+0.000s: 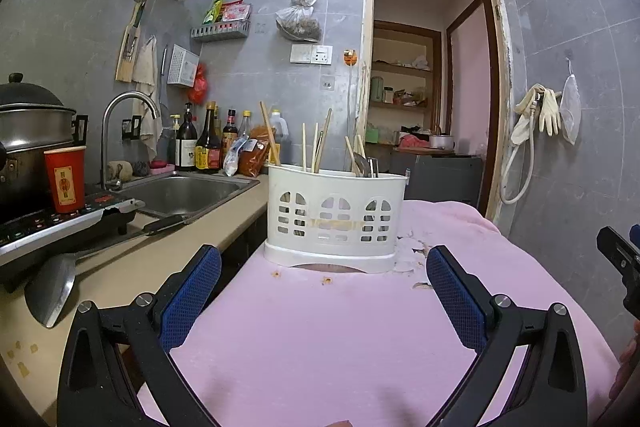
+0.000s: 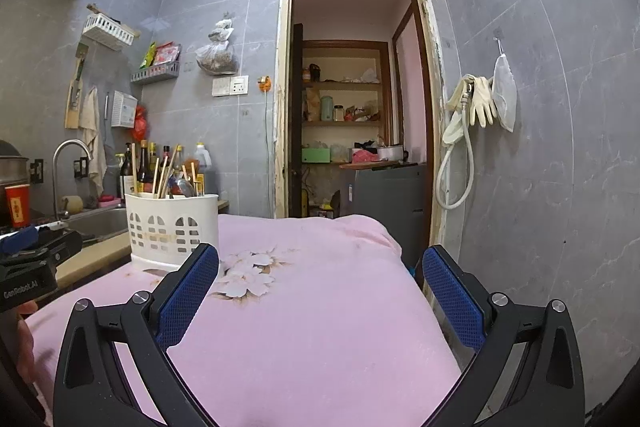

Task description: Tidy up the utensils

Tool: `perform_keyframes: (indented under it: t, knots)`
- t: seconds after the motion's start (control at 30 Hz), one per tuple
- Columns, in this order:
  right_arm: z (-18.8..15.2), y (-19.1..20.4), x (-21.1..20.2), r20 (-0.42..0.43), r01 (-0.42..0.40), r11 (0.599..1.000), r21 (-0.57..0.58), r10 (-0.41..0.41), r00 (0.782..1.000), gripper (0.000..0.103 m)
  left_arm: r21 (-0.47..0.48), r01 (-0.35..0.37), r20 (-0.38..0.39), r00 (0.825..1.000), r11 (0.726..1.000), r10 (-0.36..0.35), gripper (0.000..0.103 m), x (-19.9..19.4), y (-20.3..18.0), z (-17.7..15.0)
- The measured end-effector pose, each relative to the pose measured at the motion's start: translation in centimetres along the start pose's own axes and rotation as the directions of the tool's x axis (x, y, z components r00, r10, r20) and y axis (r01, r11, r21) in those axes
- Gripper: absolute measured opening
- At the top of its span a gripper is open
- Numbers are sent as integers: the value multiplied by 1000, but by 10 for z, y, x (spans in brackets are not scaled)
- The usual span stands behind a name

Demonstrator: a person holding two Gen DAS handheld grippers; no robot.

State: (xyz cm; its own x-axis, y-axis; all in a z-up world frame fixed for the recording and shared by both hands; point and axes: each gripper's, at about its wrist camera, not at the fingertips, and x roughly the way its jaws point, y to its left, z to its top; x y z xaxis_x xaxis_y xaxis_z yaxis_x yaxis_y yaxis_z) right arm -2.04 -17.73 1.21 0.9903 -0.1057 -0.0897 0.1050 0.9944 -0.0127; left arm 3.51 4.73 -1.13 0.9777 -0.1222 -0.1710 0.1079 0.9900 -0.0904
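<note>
Where pink cloth (image 1: pixel 320 339) spreads, white latticed caddy (image 1: pixel 336 219) holds upright chopsticks (image 1: pixel 318 147).

The white holder (image 1: pixel 336 217) hides the lower parts of the chopsticks (image 1: pixel 318 147) and the metal utensils (image 1: pixel 368 165) inside it. In the right wrist view these utensils are too small to tell apart. The pot (image 1: pixel 28 131) is cut off by the left edge.

Black left gripper (image 1: pixel 324 291), black right gripper (image 2: pixel 320 291), blue mesh-textured pads (image 1: pixel 192 301), silver screws, white "GenRobot.AI" marking
</note>
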Motion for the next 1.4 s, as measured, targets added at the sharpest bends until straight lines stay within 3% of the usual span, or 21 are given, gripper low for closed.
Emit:
perform_keyframes:
  t: [1.4]
  knots:
    - [-4,6,0,-21,-9,1000,10,10,1000,103,-2,-11,-14,1000,1000,11,101,0,1,-8]
